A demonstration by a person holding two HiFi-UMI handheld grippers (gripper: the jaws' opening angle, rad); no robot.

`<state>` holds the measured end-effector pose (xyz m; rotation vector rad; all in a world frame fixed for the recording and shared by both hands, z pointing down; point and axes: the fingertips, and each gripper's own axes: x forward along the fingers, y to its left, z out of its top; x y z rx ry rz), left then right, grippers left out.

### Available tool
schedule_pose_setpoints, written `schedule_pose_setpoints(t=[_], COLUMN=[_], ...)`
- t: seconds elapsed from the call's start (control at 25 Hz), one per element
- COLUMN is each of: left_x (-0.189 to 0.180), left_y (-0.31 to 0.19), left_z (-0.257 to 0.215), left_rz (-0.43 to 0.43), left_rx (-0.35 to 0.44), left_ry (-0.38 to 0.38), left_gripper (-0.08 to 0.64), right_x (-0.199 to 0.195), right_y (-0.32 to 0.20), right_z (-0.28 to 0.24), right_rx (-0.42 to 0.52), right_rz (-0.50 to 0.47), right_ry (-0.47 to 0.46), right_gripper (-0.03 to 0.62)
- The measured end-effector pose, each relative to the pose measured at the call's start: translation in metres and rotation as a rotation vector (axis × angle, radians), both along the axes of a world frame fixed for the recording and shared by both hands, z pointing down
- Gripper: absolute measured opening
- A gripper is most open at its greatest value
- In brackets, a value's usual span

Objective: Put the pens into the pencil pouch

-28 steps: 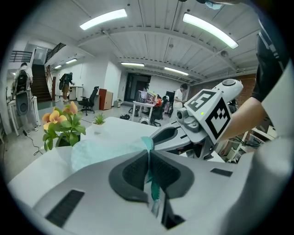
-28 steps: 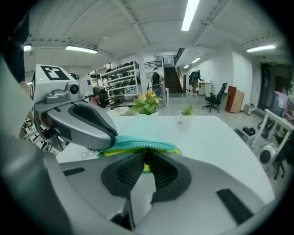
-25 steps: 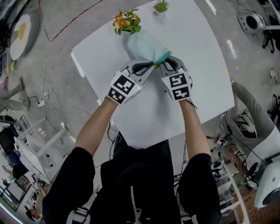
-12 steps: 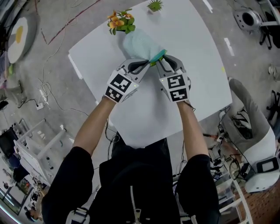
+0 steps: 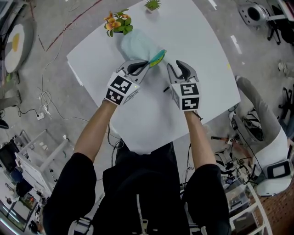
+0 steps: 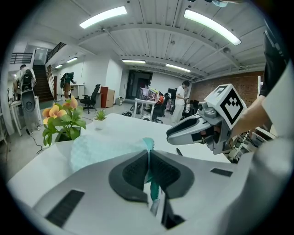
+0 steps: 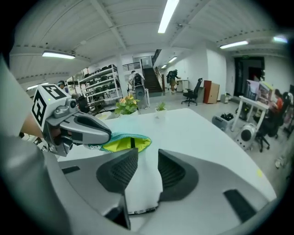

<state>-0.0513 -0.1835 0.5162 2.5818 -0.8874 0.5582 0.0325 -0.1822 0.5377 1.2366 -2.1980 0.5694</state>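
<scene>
Grippers: two, one in each hand. The left gripper [image 5: 144, 66] is pressed together and the right gripper [image 5: 177, 67] is spread.
Count: one pencil pouch [image 5: 131, 45], one dark pen [image 5: 166, 88] on the white table [image 5: 202, 41], and two potted plants.
Left gripper: its jaws pinch the teal zip edge [image 6: 148, 143] of the pouch mouth. The pale blue pouch body lies on the table beyond its tips.
Pouch mouth: it gapes toward the right gripper and shows the yellow lining [image 7: 120, 144]. One dark streak sits inside; I cannot tell what it is.
Right gripper: its jaws have just been opening. Nothing is between them and bare table shows below. The tips are near the pouch mouth and apart from it.
Dark pen: it lies just beside the right gripper, on the side toward the left gripper.
Plants: the orange-flowered plant [image 5: 115, 22] and the small green plant [image 5: 153, 4] stand beyond the pouch.
Writing: black-and-white square markers on each gripper's cube. The fine print below the right jaws is too small to read.
</scene>
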Motion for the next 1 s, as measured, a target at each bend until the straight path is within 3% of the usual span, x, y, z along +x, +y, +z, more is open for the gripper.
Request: schedule_pose_setpoints(t=[0.32, 0.48, 1.0], left_x=[0.002, 0.002, 0.003], left_y=[0.001, 0.002, 0.005], left_z=[0.006, 0.009, 0.017], left_rz=[0.016, 0.027, 0.025], left_rx=[-0.005, -0.008, -0.022], left_ry=[-0.019, -0.028, -0.045], left_gripper=[0.034, 0.034, 0.034], right_x=[0.014, 0.017, 0.009], right_y=[0.027, 0.051, 0.089], right_z=[0.005, 0.02, 0.046], right_rx=[-0.025, -0.069, -0.121], right_rz=[0.137, 0.202, 0.249], right_ry=[-0.003, 0.004, 0.046], right_gripper=[0.182, 0.239, 0.356])
